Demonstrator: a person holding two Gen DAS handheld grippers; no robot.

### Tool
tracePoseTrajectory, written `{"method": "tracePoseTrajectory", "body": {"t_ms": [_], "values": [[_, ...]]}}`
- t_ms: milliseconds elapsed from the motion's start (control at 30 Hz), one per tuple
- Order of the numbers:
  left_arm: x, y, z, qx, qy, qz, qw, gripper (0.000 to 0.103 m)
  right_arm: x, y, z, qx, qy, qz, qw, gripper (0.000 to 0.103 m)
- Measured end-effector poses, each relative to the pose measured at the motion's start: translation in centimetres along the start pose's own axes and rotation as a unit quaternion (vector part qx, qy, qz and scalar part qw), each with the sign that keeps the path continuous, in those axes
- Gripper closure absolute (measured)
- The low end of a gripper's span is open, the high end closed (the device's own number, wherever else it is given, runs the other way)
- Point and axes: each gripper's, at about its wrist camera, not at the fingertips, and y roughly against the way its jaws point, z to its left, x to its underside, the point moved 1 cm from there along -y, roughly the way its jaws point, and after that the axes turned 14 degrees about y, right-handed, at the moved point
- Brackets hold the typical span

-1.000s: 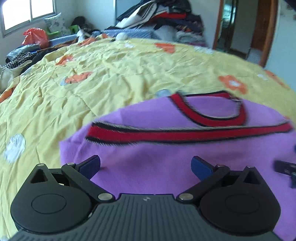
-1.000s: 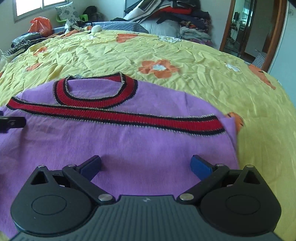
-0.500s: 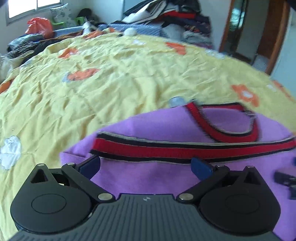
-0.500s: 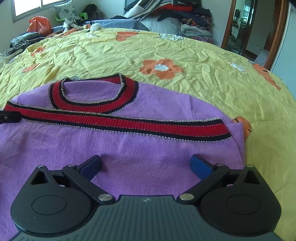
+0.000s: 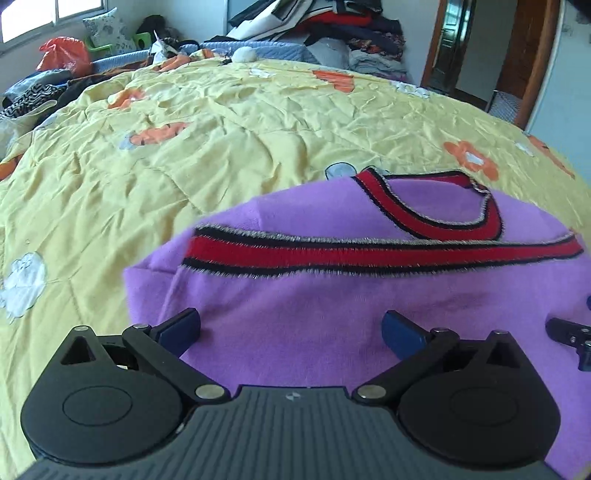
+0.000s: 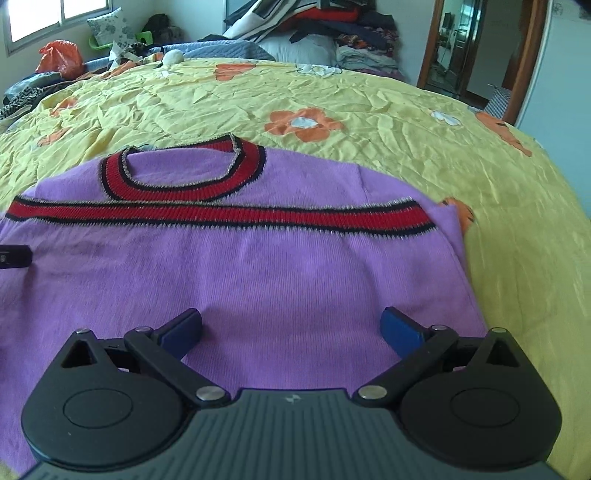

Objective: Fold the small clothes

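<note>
A small purple sweater [image 5: 332, 295] [image 6: 258, 266] with a red and black chest stripe and a red collar lies flat on the yellow bedspread [image 5: 184, 147] [image 6: 443, 147]. My left gripper [image 5: 290, 330] hovers open over the sweater's left part, nothing between its blue pads. My right gripper [image 6: 291, 328] stands open above the sweater's right part, near its right edge, also holding nothing. In the left wrist view the right gripper's tip [image 5: 569, 332] shows at the far right. The left gripper's tip [image 6: 14, 255] pokes in at the left edge of the right wrist view.
A pile of clothes [image 5: 332, 33] [image 6: 314, 26] is heaped at the far end of the bed. An orange bag [image 5: 64, 55] and cushions sit at the back left under a window. A doorway [image 6: 461, 48] opens at the back right.
Both grippers have drawn back a little toward the sweater's lower part, so the collar and stripe sit farther away. Both stay open; the sweater lies unmoved.
</note>
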Motion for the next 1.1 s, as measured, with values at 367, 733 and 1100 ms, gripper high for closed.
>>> {"method": "tracePoseTrajectory", "body": {"t_ms": [367,733,1100], "values": [[1.3,1.8,6.6,0.032,0.001,0.044,0.9985,0.000,7.8,4.8,1.5,0.011,-0.021,-0.062,0.998,0.000],[-3.0,-1.2,4.0,0.087,-0.011,0.051,0.9949,0.000,9.4,5.6,-1.0,-0.004,-0.068,-0.078,0.995,0.000],[-6.6,-2.8,10.7,0.094,0.056,0.067,0.9918,0.000,5.8,7.7,12.4,-0.068,0.068,-0.093,0.991,0.000]]}}
